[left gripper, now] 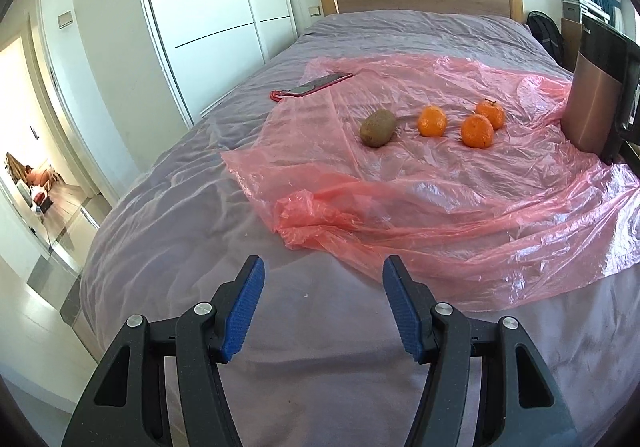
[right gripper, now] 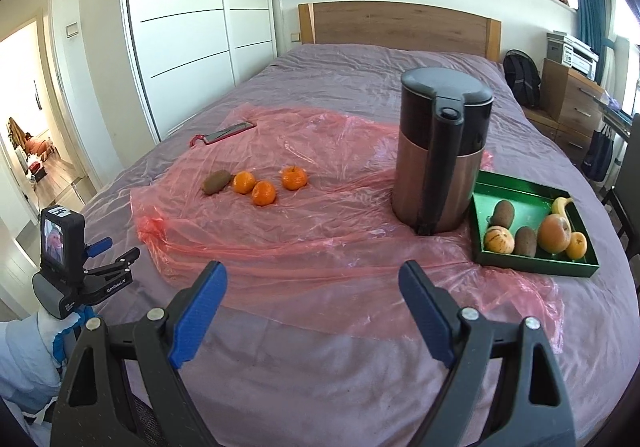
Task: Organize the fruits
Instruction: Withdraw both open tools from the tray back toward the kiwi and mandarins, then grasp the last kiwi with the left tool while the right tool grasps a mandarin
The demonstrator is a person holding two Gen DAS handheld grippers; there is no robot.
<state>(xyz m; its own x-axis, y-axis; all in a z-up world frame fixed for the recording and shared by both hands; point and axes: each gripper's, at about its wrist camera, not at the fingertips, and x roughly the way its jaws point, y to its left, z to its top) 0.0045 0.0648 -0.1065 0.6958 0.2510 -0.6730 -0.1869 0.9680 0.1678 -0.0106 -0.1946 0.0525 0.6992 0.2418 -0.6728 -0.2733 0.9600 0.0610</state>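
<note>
Hazards, fruit-sorting station on bed (right gripper: 320, 387). Landmark: kettle (right gripper: 442, 155), upright on pink plastic sheet (right gripper: 320, 247). Loose fruit, well to left of kettle on the sheet: one kiwi (right gripper: 217, 182), three mandarins (right gripper: 264, 193), two of these touching or nearly so. Green tray (right gripper: 536, 267), just right of kettle, already holding kiwis, a banana, an apple-like fruit and citrus. Left gripper (left gripper: 323, 287): jaws released, nothing between, short of the sheet edge. Right gripper (right gripper: 313, 287): jaws released, nothing held, in front of kettle. Risks, as judged: round fruit rolling on slick, wrinkled plastic when nudged; neighbouring mandarin knocked during a pinch; sheet snagged and dragged by a low approach; kettle tipped on soft bedding while carrying fruit past it to the tray; soft kiwi bruised by over-squeezing.
</note>
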